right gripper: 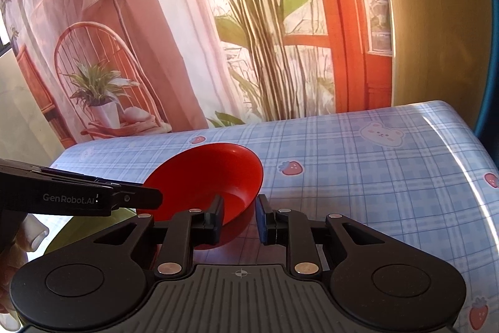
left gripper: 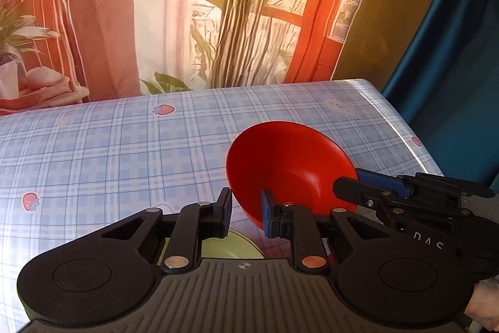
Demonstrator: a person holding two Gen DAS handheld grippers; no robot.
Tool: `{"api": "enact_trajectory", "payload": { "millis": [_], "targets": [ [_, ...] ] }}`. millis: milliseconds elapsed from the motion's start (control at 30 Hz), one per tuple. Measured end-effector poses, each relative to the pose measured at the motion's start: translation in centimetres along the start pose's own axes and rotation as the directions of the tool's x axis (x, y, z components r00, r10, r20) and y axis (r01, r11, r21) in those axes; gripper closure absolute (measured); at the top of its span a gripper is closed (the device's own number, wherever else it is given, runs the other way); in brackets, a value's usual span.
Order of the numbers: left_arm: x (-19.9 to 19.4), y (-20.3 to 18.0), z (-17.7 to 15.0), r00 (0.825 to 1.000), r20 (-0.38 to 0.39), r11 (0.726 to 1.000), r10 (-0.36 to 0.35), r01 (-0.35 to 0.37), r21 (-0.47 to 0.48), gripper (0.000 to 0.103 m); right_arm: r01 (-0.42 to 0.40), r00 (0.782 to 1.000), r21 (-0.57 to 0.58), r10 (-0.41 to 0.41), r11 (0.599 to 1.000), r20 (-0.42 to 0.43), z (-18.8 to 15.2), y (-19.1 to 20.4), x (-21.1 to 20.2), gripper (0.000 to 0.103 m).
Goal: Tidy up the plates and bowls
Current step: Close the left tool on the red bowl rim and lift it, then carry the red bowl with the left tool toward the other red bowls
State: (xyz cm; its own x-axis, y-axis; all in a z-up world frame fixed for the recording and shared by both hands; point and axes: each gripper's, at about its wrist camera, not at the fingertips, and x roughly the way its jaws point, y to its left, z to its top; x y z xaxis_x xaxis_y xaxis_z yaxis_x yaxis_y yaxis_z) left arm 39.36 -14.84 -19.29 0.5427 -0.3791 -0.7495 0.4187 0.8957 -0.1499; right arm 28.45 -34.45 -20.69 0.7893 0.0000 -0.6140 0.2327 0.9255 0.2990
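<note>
The red bowl (left gripper: 288, 167) is sitting tilted near the middle of both views, its open side facing up and toward the far edge of the worktop (left gripper: 124, 145). In the left wrist view the left gripper (left gripper: 248, 213) is clamping the bowl's near rim: the wall is passing between its two fingers, the blue-padded one lying inside the bowl and the black one outside, so the jaws are clenched on the rim. In the right wrist view the right gripper (right gripper: 239, 216) is grasping the opposite side of the rim in the same way, with its left finger inside the bowl and its blue-padded right finger outside it, jaws pressed narrow on the wall. Each gripper is showing in the other's view, reaching in from the side edge of the frame. Below the bowl, at the lower middle of the left view, a pale green plate (left gripper: 237, 245) is lying on the blue checked cloth. A printed backdrop (left gripper: 218, 5) is hanging behind the worktop.
</note>
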Motion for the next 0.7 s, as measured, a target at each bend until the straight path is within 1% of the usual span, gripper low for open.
{"api": "enact_trajectory", "payload": {
  "millis": [300,700],
  "targets": [
    [-3.4,-1.5,-1.3,1.0,0.031,1.0,-0.006,0.006,0.014,0.082,0.003,1.0,0.01,-0.004,1.0,0.029,-0.9,1.0,-3.8,0.082],
    [-6.7,-3.3,-3.9,0.999,0.039,0.999,-0.025,0.023,0.036,0.082,0.018,0.999,0.036,-0.019,0.999,0.036,-3.5,1.6,-8.0,0.081]
  ]
}}
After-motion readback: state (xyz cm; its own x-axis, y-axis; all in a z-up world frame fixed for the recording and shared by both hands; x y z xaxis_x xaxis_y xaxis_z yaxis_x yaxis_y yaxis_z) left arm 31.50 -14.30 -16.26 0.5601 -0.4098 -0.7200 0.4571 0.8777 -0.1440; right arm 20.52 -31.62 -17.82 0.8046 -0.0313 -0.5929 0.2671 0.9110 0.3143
